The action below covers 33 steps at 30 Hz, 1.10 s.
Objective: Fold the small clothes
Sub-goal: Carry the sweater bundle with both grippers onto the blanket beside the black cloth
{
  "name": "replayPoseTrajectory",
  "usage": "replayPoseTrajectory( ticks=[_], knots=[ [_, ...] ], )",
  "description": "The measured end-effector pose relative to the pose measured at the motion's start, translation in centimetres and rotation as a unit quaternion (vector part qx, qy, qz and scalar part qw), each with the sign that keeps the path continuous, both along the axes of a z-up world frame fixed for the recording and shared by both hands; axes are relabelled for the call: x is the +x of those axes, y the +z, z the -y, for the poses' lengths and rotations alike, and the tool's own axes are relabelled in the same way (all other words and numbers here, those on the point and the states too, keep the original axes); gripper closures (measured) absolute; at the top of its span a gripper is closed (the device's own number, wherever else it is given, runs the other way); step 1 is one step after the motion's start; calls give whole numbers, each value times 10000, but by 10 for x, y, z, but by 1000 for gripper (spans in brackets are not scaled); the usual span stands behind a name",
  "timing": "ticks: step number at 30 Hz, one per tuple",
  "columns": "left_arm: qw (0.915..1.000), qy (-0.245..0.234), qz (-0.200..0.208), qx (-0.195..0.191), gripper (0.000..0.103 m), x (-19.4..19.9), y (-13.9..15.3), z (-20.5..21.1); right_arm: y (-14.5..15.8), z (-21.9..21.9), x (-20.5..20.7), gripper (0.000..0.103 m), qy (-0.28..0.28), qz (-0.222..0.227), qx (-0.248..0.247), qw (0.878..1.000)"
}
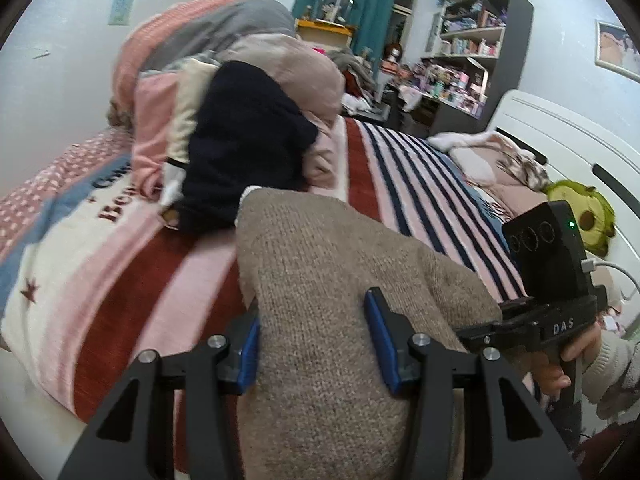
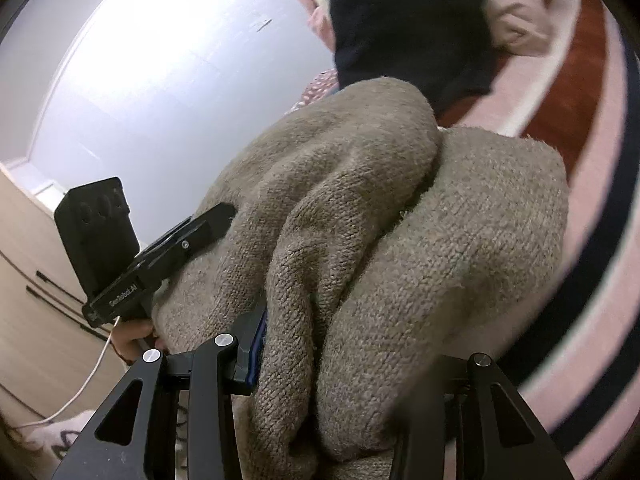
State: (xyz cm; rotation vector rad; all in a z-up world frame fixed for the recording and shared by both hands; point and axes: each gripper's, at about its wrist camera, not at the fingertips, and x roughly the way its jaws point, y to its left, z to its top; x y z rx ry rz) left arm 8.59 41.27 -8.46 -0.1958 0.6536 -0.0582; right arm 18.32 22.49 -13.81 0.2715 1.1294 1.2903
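A beige knitted garment (image 1: pixel 320 280) lies bunched on the striped bed blanket (image 1: pixel 168 280). My left gripper (image 1: pixel 316 344) has its blue pads on either side of a thick fold of it and is shut on it. In the right wrist view the same beige knit (image 2: pixel 400 240) fills the frame in thick folds. My right gripper (image 2: pixel 340 360) holds a bundle of it; only the left blue pad (image 2: pixel 256 344) shows, the other finger is buried in fabric. Each gripper appears in the other's view, the right one (image 1: pixel 532 320) and the left one (image 2: pixel 192 232).
A pile of clothes with a dark navy garment (image 1: pixel 244 152) on top sits behind the beige knit. A white headboard (image 1: pixel 568 140) and a green plush toy (image 1: pixel 580 212) are at the right. Shelves (image 1: pixel 472 52) stand at the back. A white cable (image 2: pixel 80 392) hangs at left.
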Motion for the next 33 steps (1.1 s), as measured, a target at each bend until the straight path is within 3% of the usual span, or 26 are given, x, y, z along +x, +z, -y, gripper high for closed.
replayPoseTrajectory(
  ticks=[5, 13, 18, 25, 33],
  knots=[
    [9995, 309, 18, 66, 58, 3, -9, -36, -7, -28, 2, 68, 80, 55, 5, 10000],
    [9966, 707, -424, 29, 55, 5, -50, -71, -27, -38, 4, 62, 230, -31, -425, 9988],
    [9963, 755, -381, 133, 48, 0, -50, -69, -27, -24, 8, 55, 138, -82, -523, 9985],
    [9954, 852, -383, 224, 46, -11, -42, -63, -5, -10, -15, 53, 51, 332, -746, 9966],
    [9924, 1131, -283, 395, 39, -32, -22, -51, 7, 25, -32, 52, -90, 462, -826, 9955]
  ],
)
